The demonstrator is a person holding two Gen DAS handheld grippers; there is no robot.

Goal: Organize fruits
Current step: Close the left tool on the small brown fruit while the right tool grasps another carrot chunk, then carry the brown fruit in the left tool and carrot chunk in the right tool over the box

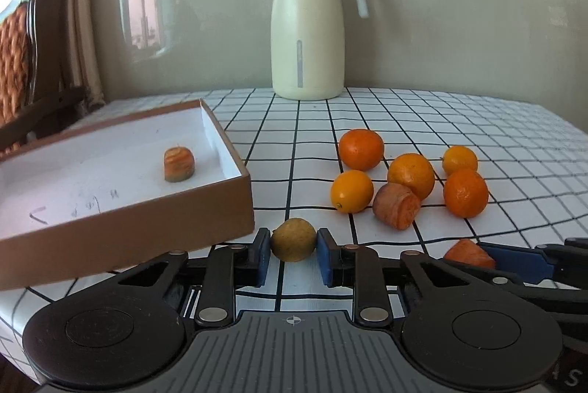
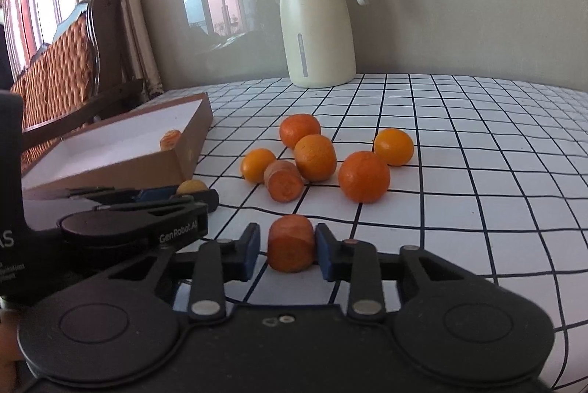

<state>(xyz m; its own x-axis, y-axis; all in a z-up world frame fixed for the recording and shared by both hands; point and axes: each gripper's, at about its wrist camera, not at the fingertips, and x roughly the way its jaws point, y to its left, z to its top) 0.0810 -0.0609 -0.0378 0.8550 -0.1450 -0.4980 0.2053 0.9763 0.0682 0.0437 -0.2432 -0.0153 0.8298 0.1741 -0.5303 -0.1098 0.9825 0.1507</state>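
checkered cloth is seen covering the tabletop (image 1: 459,121), with a cream thermos jug (image 1: 307,25) at the far edge against a beige wall. at the left, a brown box (image 1: 147,224) with a white interior is observed; one carrot piece (image 1: 179,164) stands inside it. the left gripper (image 1: 294,240) is found clamped on a dull yellow fruit (image 1: 294,239), just right of the box's near corner. the right gripper (image 2: 291,247) is found clamped on a carrot chunk (image 2: 291,247), resting on the cloth. beyond it, five oranges (image 2: 364,177) are clustered mid-table, with another carrot stub (image 2: 283,181) lying among them, touching two.
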